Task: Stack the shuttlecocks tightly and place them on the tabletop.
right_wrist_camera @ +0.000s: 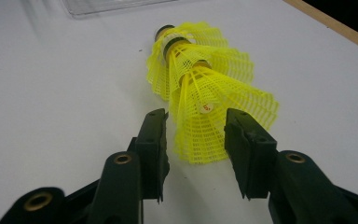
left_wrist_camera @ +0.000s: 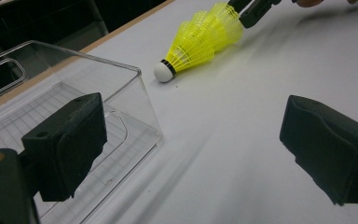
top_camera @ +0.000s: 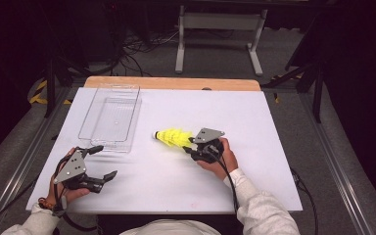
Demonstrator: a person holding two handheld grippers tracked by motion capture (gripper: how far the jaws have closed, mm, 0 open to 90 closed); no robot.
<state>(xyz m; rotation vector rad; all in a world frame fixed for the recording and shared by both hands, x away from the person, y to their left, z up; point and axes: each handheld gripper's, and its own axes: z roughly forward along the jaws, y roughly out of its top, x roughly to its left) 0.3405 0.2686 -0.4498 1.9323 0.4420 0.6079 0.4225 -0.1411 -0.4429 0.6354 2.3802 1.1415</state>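
Note:
A stack of yellow mesh shuttlecocks [top_camera: 174, 137] lies on its side on the white table [top_camera: 235, 107], white cork end pointing left. My right gripper [top_camera: 188, 145] is at the stack's open skirt end. In the right gripper view the jaws straddle the nearest skirt [right_wrist_camera: 205, 93] with a gap, and the mesh looks unsqueezed, so the right gripper [right_wrist_camera: 195, 135] is open. My left gripper [top_camera: 106, 161] rests wide open near the front left with nothing between its jaws. The left gripper view looks across the table at the shuttlecocks [left_wrist_camera: 200, 39] and the right gripper [left_wrist_camera: 249, 11] beyond them.
A clear plastic container [top_camera: 105, 142] stands empty at the left, just beyond the left gripper; its near corner [left_wrist_camera: 140, 74] is close to the left jaw. A wooden strip [top_camera: 176, 82] runs along the table's far edge. Cables and a stand's legs are on the floor behind.

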